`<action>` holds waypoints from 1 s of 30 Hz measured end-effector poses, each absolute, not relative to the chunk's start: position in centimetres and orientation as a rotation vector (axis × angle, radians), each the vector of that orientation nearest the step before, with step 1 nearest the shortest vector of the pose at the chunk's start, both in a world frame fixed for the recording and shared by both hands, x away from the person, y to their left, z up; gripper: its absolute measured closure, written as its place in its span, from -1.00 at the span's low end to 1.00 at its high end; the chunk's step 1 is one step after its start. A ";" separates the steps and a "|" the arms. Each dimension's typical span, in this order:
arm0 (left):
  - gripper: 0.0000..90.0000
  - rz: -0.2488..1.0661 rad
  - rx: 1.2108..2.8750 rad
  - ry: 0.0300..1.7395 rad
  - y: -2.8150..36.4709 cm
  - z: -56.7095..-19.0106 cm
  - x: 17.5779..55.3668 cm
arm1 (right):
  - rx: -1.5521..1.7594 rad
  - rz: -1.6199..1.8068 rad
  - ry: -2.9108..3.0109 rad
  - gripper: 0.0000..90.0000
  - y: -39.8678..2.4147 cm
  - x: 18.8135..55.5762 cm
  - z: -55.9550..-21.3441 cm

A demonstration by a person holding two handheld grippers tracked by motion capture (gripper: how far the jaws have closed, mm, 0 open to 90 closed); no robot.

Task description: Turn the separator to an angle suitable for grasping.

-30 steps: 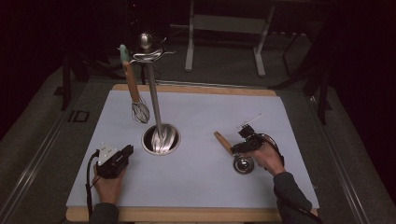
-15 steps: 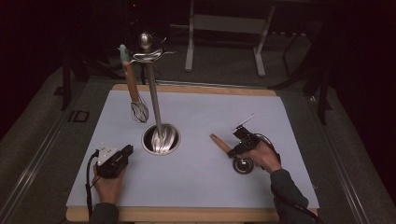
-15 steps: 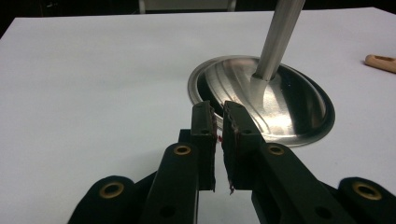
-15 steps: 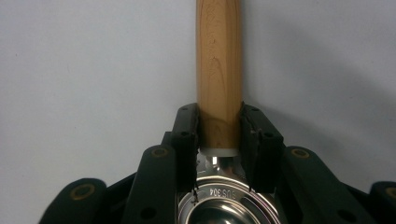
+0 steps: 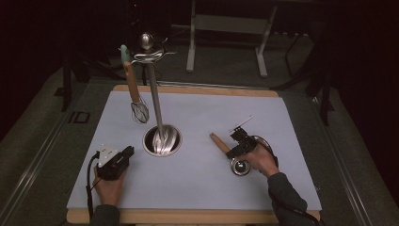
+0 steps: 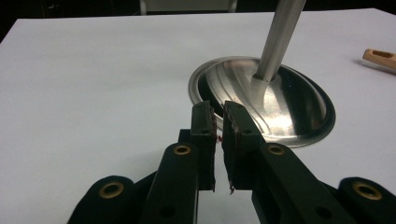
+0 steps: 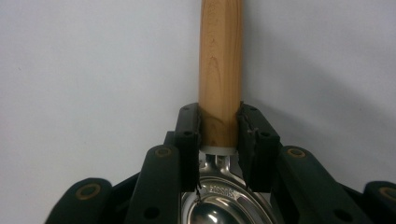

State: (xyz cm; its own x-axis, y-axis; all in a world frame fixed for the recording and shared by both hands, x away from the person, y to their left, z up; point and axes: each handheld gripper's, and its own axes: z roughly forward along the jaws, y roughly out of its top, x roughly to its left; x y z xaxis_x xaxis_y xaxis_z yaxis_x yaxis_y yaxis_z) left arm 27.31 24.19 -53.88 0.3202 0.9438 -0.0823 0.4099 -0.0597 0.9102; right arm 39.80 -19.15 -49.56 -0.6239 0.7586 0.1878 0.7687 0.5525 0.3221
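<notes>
Grip is what you are settling right now. The right gripper point(image 7: 219, 116) is lying low over the spoon point(image 5: 217, 140) on the table point(image 5: 282, 188), well to the right of the stand point(image 5: 154, 94). Its fingers point(image 7: 189, 126) have just been closing, and they are now pinching the wooden handle from both sides, right where the wood is meeting the steel bowl point(image 7: 215, 205). The handle is running straight out ahead of the fingers and the bowl is sitting back under the gripper.

That hold is sitting very near the heavy end, which is helping you: the spoon is less likely to swing bowl-down when you are lifting. Be pressing evenly on both sides before you are raising it, since the handle is round and may be inclined to roll out. Lift slowly and be watching that the free end of the handle is not dipping.

If you are heading for the stand, where the whisk point(image 5: 139, 112) is hanging from a top hook point(image 5: 150, 54), you are probably needing the far end of the handle free to meet a hook, so this grip is leaving it clear. Approach from the side away from the whisk.

The left gripper point(image 6: 218, 109) is resting near the stand's round base point(image 6: 280, 107), its fingers point(image 6: 201, 126) nearly pressed together on nothing. Be keeping it ready to steady that base.
</notes>
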 end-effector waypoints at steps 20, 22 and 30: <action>0.85 0.718 1.654 1.242 24.1 -53.9 27.3 | -1.335 -0.728 -2.690 0.58 -19.2 39.3 -48.8; 0.85 0.718 1.653 1.242 24.1 -53.9 27.3 | -1.326 -0.744 -2.692 0.58 -19.1 39.3 -48.7; 0.85 0.719 1.655 1.242 24.1 -53.9 27.3 | -1.309 -0.808 -2.692 0.58 -18.6 39.1 -48.0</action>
